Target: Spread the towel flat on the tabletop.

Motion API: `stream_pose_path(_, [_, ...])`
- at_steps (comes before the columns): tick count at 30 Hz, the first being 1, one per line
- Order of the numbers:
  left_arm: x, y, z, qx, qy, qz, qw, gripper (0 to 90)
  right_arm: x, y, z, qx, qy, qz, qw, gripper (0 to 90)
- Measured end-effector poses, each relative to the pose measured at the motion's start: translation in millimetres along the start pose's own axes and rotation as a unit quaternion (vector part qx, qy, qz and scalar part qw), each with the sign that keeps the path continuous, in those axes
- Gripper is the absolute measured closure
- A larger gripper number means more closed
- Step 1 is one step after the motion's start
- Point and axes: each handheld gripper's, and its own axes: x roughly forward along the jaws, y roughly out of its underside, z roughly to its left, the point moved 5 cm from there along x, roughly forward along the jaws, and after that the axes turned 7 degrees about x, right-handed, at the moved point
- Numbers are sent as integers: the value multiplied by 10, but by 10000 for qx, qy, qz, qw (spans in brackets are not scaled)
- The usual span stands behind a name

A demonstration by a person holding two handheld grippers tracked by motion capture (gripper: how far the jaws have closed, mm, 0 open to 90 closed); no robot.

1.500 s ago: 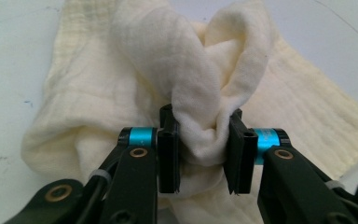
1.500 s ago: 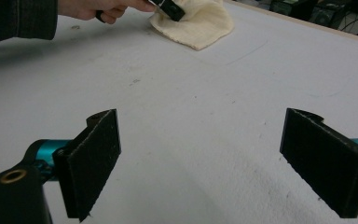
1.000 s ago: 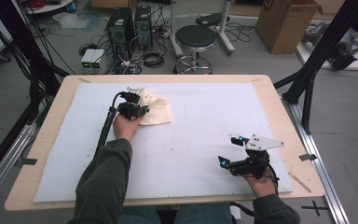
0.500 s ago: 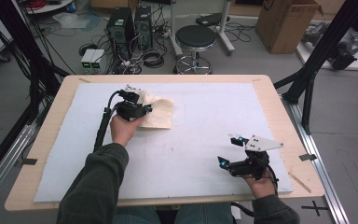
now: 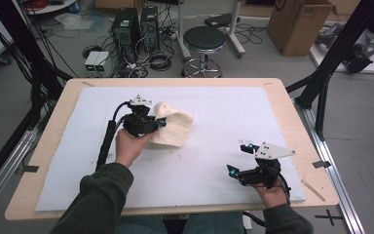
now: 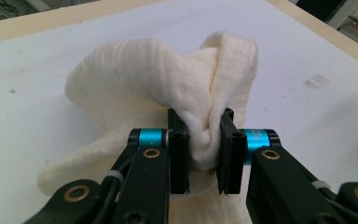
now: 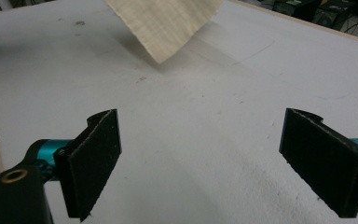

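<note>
Since a second ago we see the left gripper (image 5: pixel 152 123) has carried the cream cloth (image 5: pixel 173 127) rightward and up off the white mat (image 5: pixel 224 122); the cloth now hangs bunched, clamped between its pads (image 6: pixel 179 154), left of centre on the far half. At the near right, the right gripper (image 5: pixel 238 158) rests in place, jaws spread wide with nothing between them.

Grey floor; black stool (image 5: pixel 204 40); cardboard box (image 5: pixel 299 24); computer towers (image 5: pixel 136 27).
</note>
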Motion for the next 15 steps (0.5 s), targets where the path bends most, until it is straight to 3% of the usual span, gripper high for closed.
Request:
stream_pose_path(1, [-28, 3, -94, -19, 116, -31, 9999, 772, -2, -2, 3, -3, 14, -3, 10000, 118])
stream_pose_path(6, [-6, 37, -285, -22, 318, 28, 9995, 771, 6, -5, 16, -51, 0, -11, 10000, 118])
stream_pose_path(15, [434, 226, -480, -126, 601, 361, 9975, 763, 32, 12, 34, -113, -56, 92, 9999, 152])
